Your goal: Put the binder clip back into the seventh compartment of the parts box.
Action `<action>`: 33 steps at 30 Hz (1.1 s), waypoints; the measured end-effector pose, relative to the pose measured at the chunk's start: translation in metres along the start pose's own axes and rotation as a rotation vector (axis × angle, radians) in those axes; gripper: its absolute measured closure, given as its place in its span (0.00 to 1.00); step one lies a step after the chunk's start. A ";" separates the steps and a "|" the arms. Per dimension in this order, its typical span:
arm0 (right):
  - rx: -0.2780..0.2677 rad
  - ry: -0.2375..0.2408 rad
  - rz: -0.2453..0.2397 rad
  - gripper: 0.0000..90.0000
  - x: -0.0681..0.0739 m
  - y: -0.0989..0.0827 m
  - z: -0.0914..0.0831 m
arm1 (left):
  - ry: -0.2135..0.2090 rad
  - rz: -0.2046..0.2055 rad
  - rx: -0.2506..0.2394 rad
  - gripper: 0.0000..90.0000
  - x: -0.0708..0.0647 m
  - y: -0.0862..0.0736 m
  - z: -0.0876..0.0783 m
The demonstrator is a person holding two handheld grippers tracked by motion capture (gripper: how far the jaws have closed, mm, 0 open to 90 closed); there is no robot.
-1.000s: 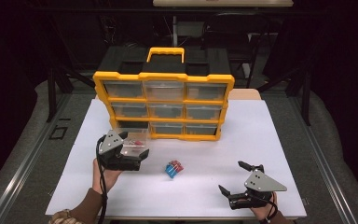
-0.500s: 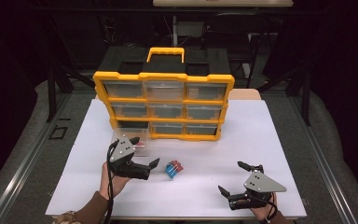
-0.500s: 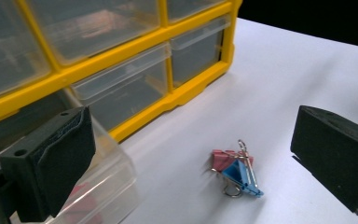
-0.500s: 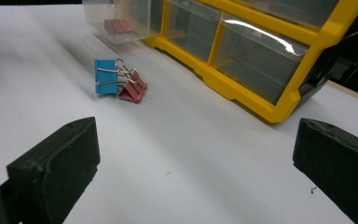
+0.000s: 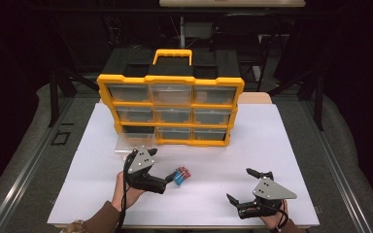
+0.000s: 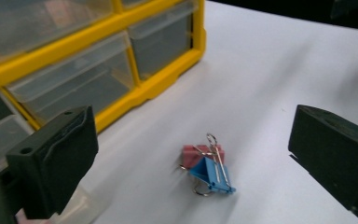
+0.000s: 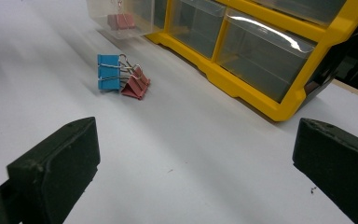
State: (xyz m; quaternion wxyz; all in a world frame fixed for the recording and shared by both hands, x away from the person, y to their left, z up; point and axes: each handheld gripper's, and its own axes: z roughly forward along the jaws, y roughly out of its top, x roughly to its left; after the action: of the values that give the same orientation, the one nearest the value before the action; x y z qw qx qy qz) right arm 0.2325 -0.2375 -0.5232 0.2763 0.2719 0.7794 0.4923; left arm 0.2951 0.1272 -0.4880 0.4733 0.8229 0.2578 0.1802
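Desk (image 5: 291,145) space is taken mostly by the yellow drawer organiser (image 5: 171,109), which stands along the far edge, its bottom-left drawer slot empty and the clear drawer (image 5: 132,144) pulled out onto the white surface just in front of it, with a pink clip visible inside in the right gripper view. The step in hand looks like the approach to a pick: the left gripper (image 5: 170,178), jaws spread wide apart, is aimed at the two binder clips, a blue clip (image 6: 210,175) and a pink clip (image 6: 200,154), which lie touching each other near the middle of the desk toward the near edge, just ahead of the jaw tips. The next move probably calls for easing forward so that one clip alone sits between the jaws, then closing on its body rather than its wire handles; since the clips touch, the neighbour could be nudged or dragged along. The right gripper (image 5: 246,187) rests near the near right corner, jaws also apart and holding nothing, well apart from the clips. Open room lies to the right of the clips and between them and the organiser; the pulled-out drawer is near, behind the left hand.
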 end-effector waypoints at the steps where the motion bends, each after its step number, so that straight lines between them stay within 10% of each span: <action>1: 0.000 0.001 -0.004 0.00 0.001 0.000 0.000 | -0.008 0.002 0.012 0.04 -0.001 -0.001 0.002; 19: 0.008 0.003 -0.014 0.00 0.002 0.000 0.000 | -0.058 0.004 0.191 0.36 -0.008 -0.024 0.040; 33: 0.019 0.009 -0.017 0.00 0.002 0.000 0.001 | -0.072 -0.073 0.208 0.57 -0.002 -0.038 0.059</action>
State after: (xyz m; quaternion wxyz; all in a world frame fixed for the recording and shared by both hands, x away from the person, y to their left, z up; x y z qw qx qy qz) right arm 0.2317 -0.2354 -0.5239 0.2744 0.2658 0.7873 0.4839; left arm 0.3158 0.1018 -0.5497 0.4006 0.8636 0.2875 0.1054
